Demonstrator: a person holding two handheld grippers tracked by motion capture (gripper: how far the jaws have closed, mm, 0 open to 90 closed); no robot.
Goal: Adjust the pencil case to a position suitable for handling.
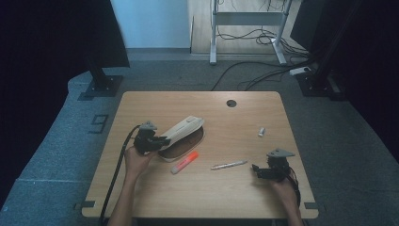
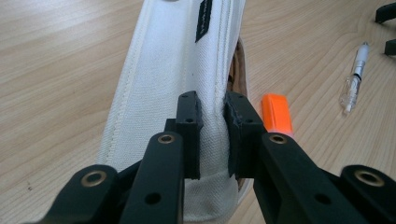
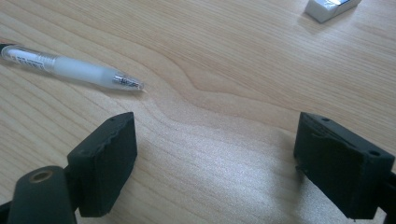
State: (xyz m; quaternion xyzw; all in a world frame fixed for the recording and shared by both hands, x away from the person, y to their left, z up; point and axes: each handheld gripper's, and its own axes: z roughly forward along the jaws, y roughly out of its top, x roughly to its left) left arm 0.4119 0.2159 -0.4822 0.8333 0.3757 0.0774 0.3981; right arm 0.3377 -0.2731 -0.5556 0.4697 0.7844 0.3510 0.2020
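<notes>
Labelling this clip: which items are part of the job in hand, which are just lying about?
In the job:
- white pencil case, its edge pinched in the left gripper

Lying about:
- orange highlighter beside the case
- clear pen, nearest the open right gripper
- white eraser
- table

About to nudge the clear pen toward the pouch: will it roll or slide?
Likely to roll: the pen looks round and smooth, lying flat on the bare table. Probably light, being slim clear plastic. A sideways push may spin it; the frosted grip section might slow it slightly.
</notes>
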